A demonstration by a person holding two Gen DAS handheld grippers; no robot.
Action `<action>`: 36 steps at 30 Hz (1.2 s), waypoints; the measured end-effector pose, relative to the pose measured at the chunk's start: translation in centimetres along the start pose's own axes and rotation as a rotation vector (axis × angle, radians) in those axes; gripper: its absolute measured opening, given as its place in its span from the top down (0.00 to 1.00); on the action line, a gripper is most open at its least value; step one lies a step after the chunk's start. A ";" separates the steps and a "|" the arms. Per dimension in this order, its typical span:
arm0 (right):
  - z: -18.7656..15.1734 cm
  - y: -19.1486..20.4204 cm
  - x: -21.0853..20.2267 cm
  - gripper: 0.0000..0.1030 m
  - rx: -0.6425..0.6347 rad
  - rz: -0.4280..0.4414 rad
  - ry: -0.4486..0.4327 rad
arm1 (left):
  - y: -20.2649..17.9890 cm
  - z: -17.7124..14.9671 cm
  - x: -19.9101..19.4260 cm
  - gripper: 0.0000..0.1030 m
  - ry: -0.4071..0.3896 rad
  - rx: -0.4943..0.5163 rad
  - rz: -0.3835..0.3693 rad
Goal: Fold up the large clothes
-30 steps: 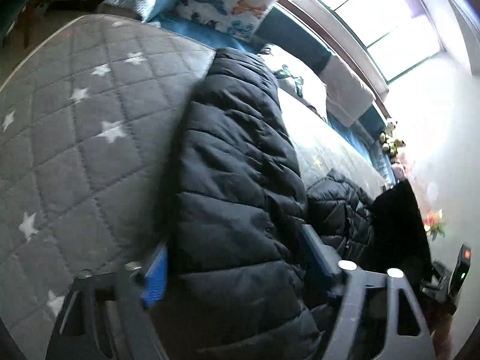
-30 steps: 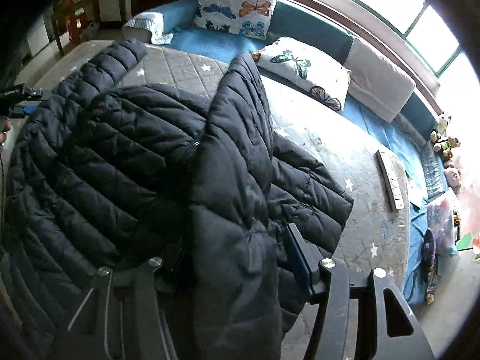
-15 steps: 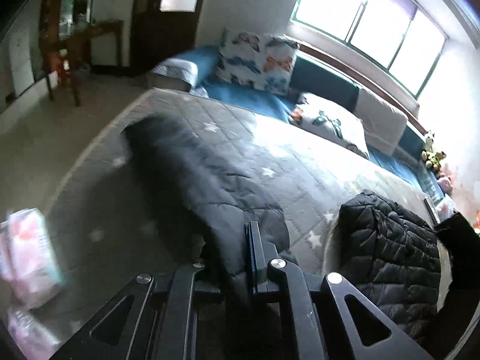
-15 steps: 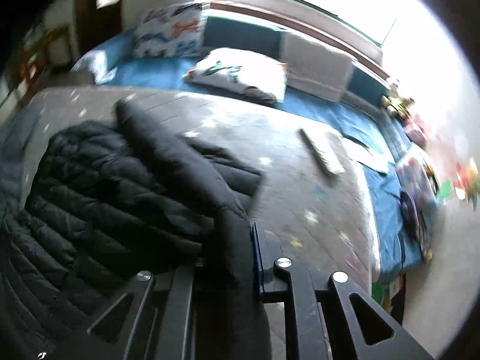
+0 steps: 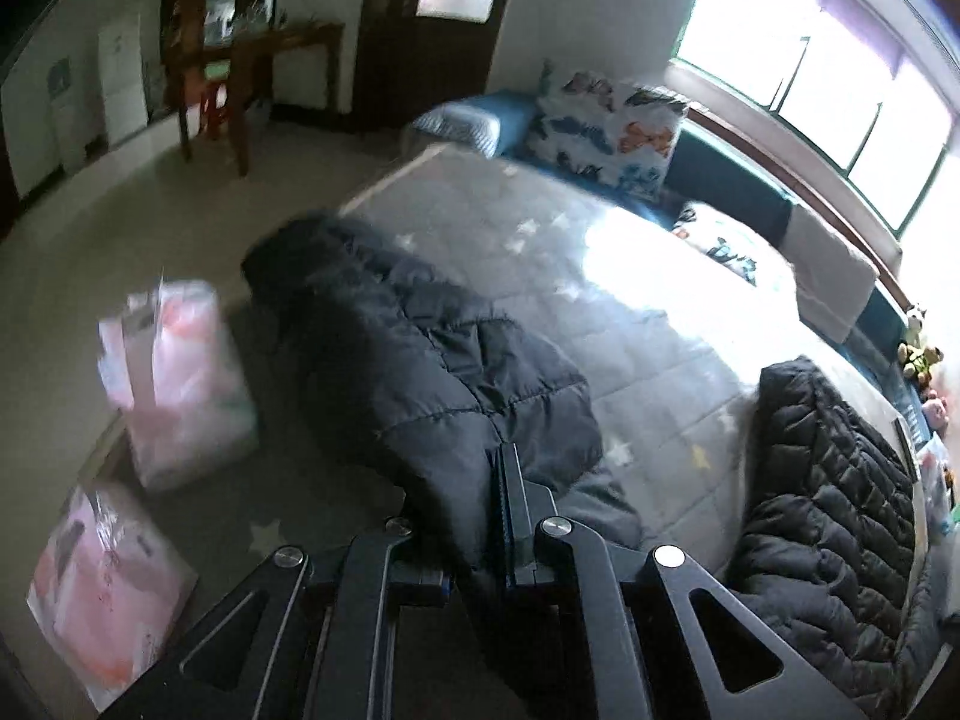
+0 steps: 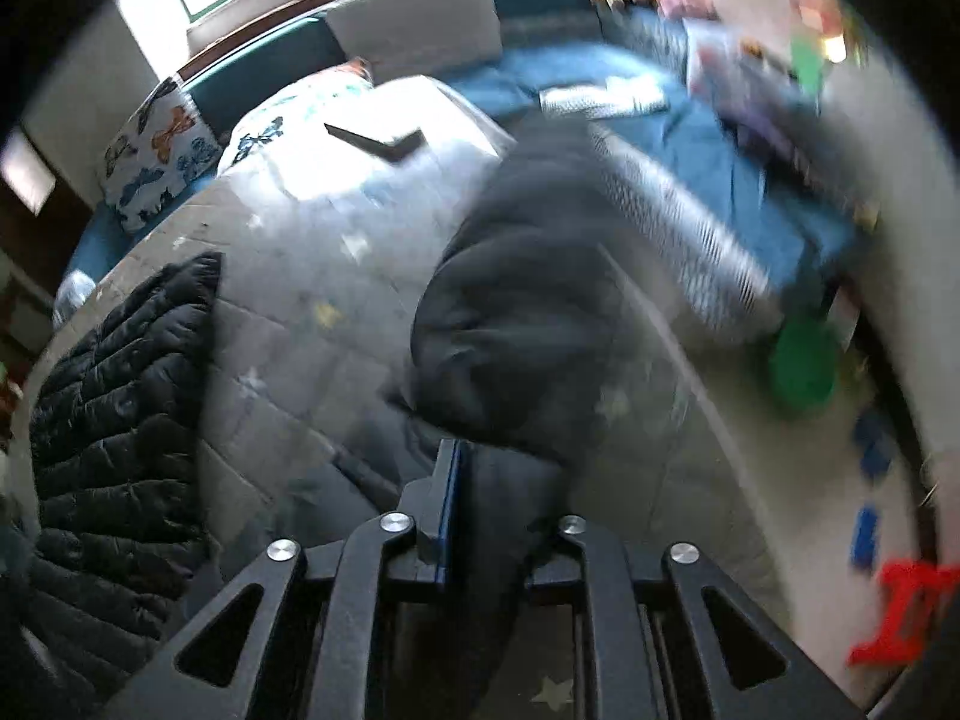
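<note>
The black puffer jacket (image 5: 432, 372) lies across the grey star-quilted bed (image 5: 648, 324), and both tongs have hold of it. The left tongs (image 5: 501, 480) are pressed together on a fold of its quilted fabric, and the right tongs (image 6: 474, 480) likewise pinch a dark bunch of it (image 6: 516, 312). In each view a second quilted mass of the same black (image 5: 828, 504) (image 6: 120, 396) rests further along the bed; whether it is the rest of this jacket or another garment I cannot tell.

It should handle as a soft, bulky, fairly light thing: padded, springy, with a slick shell likely to slide out of a shallow pinch. A deep bite on a hem, cuff or seam would probably hold better than one on a puffed panel, and the folds will likely want pressing down or they will spring open.

Around it: butterfly-print pillows (image 5: 606, 126) at the head of the bed, a blue window seat (image 6: 690, 120) with soft toys (image 5: 918, 351), and pink plastic bags (image 5: 180, 384) near the bed's edge on the left side. The bags could catch a trailing sleeve; the bed's middle is where the fold has room.
</note>
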State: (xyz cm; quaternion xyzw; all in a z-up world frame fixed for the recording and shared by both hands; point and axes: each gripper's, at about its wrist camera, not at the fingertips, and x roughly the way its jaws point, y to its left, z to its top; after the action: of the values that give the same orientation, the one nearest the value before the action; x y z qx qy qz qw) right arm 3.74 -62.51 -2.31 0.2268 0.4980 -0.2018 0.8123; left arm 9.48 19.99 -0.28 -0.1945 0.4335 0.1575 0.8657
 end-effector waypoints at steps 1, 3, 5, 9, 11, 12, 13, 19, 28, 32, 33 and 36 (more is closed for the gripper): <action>0.2 -0.6 0.2 0.82 0.007 0.008 0.009 | 0.1 -0.2 0.4 0.88 0.030 -0.001 -0.006; -0.1 -0.4 -0.3 0.81 -0.014 0.005 0.008 | 0.0 -0.2 0.6 0.84 0.068 0.015 0.002; 0.1 -0.1 -1.4 0.77 -0.040 0.009 0.003 | -0.1 0.0 0.2 0.81 0.101 0.025 -0.028; -0.8 0.4 -4.5 0.65 -0.107 -0.019 0.000 | -0.3 0.5 -1.3 0.67 0.137 0.060 -0.090; -1.4 0.6 -6.0 0.64 -0.162 -0.040 -0.013 | -0.4 0.8 -2.5 0.49 0.140 0.081 -0.102; -1.8 1.3 -7.2 0.64 -0.191 -0.047 -0.027 | -0.3 0.9 -3.4 0.44 0.132 0.088 -0.103; -2.0 1.8 -7.9 0.64 -0.209 -0.036 -0.036 | 0.0 1.1 -4.3 0.36 0.122 0.094 -0.105; -3.5 8.0 -11.5 0.58 -0.363 0.065 -0.094 | -0.4 1.4 -9.8 0.27 0.060 0.156 -0.131; -4.3 18.1 -8.3 0.52 -0.539 0.223 -0.050 | -6.4 1.6 -12.5 0.27 0.083 0.234 -0.275; -2.7 20.5 -4.5 0.52 -0.499 0.269 0.017 | -10.9 1.8 -10.7 0.27 0.140 0.278 -0.336; -2.5 20.9 -3.9 0.52 -0.493 0.270 0.029 | -12.4 2.0 -9.7 0.27 0.160 0.291 -0.347; -1.2 21.3 -1.2 0.52 -0.444 0.285 0.070 | -16.1 2.4 -7.1 0.27 0.211 0.313 -0.371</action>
State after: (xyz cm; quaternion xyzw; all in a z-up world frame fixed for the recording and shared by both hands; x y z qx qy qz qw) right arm 14.16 -44.35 1.89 0.1178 0.5208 0.0369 0.8447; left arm 14.21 6.31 10.00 -0.1496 0.4972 -0.0939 0.8494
